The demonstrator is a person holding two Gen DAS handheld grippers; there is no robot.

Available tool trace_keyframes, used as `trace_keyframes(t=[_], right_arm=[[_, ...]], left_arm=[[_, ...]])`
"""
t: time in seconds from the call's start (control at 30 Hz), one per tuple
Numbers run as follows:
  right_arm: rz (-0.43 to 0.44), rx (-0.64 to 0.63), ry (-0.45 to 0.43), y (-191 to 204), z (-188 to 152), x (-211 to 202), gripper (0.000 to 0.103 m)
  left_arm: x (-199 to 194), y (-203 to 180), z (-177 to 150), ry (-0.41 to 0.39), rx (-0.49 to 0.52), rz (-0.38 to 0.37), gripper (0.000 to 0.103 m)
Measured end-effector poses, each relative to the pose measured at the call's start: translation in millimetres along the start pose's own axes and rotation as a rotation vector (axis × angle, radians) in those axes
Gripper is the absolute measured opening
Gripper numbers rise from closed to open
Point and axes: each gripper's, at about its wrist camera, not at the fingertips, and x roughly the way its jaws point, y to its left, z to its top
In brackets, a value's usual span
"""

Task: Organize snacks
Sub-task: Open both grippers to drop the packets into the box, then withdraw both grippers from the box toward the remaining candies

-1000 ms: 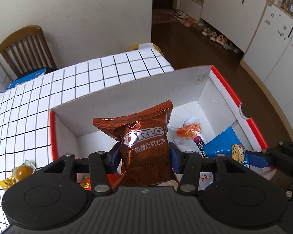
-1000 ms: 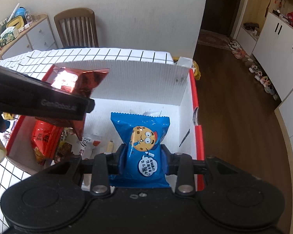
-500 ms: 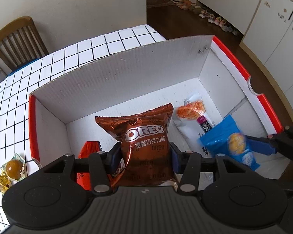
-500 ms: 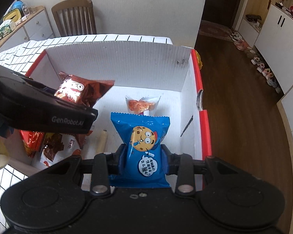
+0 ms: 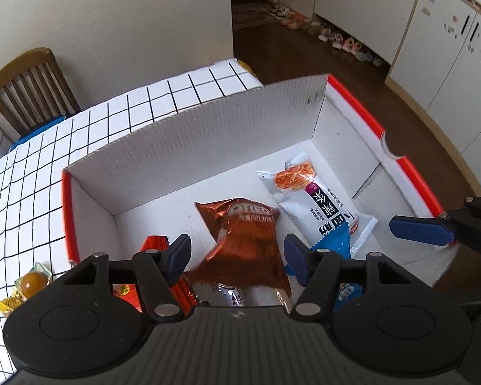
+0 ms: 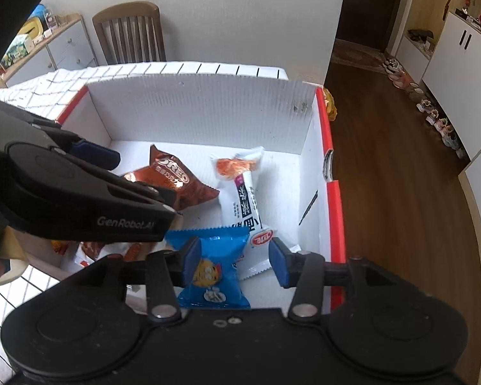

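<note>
Both wrist views look steeply into box (image 5: pixel 208 134).

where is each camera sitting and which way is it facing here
Left wrist: sits on the left gripper, looking steeply down into the white cardboard box; its own open jaws frame the brown Oreo packet, and the right gripper's blue finger shows at the right edge.
Right wrist: sits on the right gripper, looking down into the box from its right end; open jaws flank the blue cookie packet, with the left gripper at left.
Shared: box, Oreo packet, white snack bar, wooden chair.
</note>
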Motion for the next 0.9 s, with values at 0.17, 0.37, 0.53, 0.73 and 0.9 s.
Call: trace_keyframes(t=[0.17, 0.37, 0.53, 0.73, 0.9], right_arm=[[0.013, 0.007, -0.038, 0, 2, -18, 0.050], [0.017, 0.019, -0.076, 2, 2, -36, 0.053], [0.038, 0.029, -0.107, 6, 1, -54, 0.054], [0.052, 0.035, -0.140, 15, -1, -73, 0.054], [0.069, 0.025, -0.167, 27, -3, -89, 0.058]], left_arm=[[-22, 6, -4, -0.038, -0.016, -0.007, 0.063], [-51, 14, -13, -0.095, -0.042, -0.016, 0.063], [-73, 18, -21, -0.136, -0.053, -0.019, 0.063], [-99, 30, -33, -0.171, -0.080, -0.024, 0.063], [-119, 40, -47, -0.199, -0.086, -0.021, 0.063]])
